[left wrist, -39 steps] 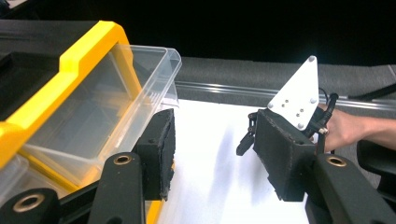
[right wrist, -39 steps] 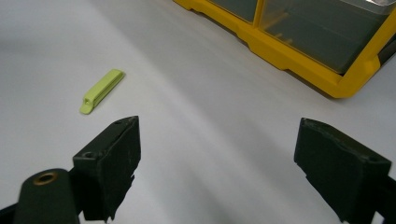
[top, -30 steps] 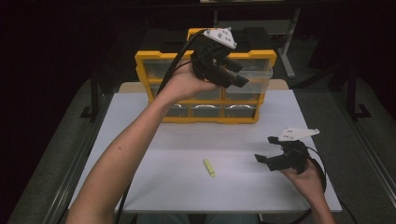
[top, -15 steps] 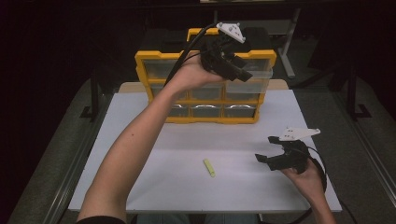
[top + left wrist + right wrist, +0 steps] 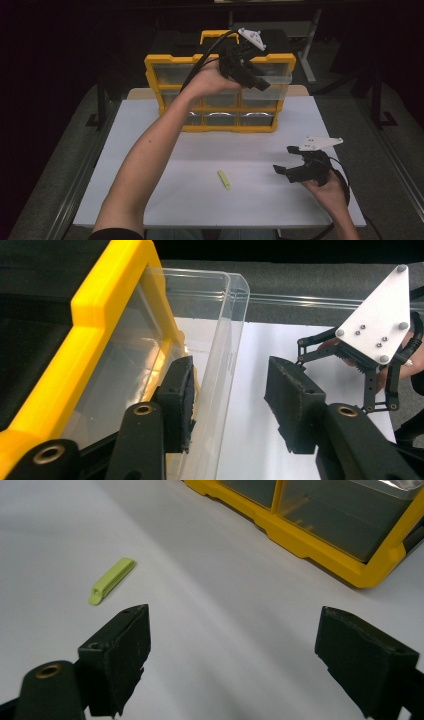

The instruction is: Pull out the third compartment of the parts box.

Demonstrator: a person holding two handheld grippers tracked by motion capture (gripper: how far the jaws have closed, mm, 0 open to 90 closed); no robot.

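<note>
Nearest the person, the right hand-held gripper (image 5: 295,167) rests low over the white worktop (image 5: 150,165) with its jaws spread wide and empty. The small green clip (image 5: 224,179) lies just to its left, its long axis running roughly away from the person, and this hand is much the nearer one to it. Farther off, the left hand-held gripper (image 5: 250,79) is up at the yellow drawer cabinet (image 5: 155,80), straddling the front wall of the clear drawer (image 5: 220,340) pulled out of the top right slot. Its jaws have just been closing, one pad inside and one outside, not yet pinching. Compared with a second ago, that hand has shifted right along the cabinet top, while the right hand has kept still.
</note>
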